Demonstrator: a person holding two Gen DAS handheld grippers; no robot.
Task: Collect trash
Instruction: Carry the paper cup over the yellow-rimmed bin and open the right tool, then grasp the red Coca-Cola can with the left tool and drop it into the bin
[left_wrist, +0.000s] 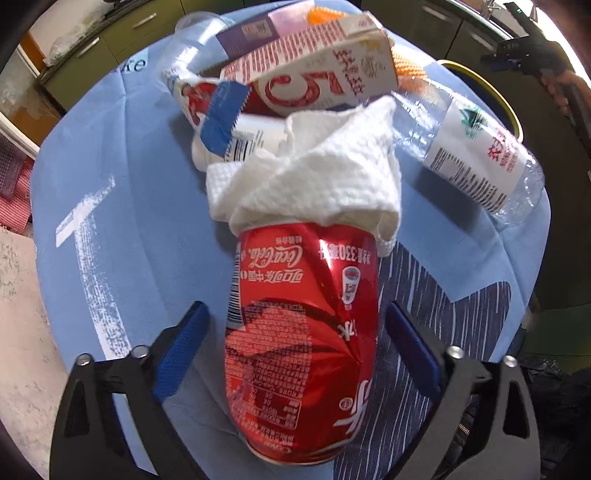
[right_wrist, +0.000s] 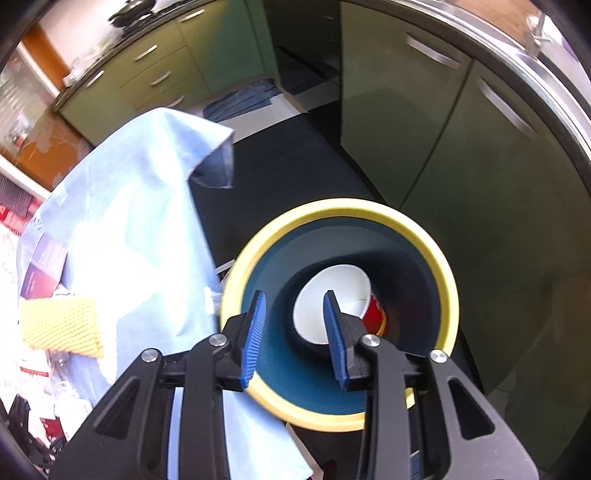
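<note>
While level with the tabletop: left hand-held gripper released, blue pads either side of the dented red can, not touching it
Can: lying on the blue cloth; crumpled tissue over its far end
Right hand-held gripper: tilted downward above the yellow-rimmed bin; fingers apart, empty
Bin: paper cup inside

So the dented red soda can lies on the blue tablecloth, crumpled white paper towel draped over its far end. Behind that sits the milk carton, clear plastic bottle to the right. White paper cup is down in the yellow-rimmed bin.
</note>
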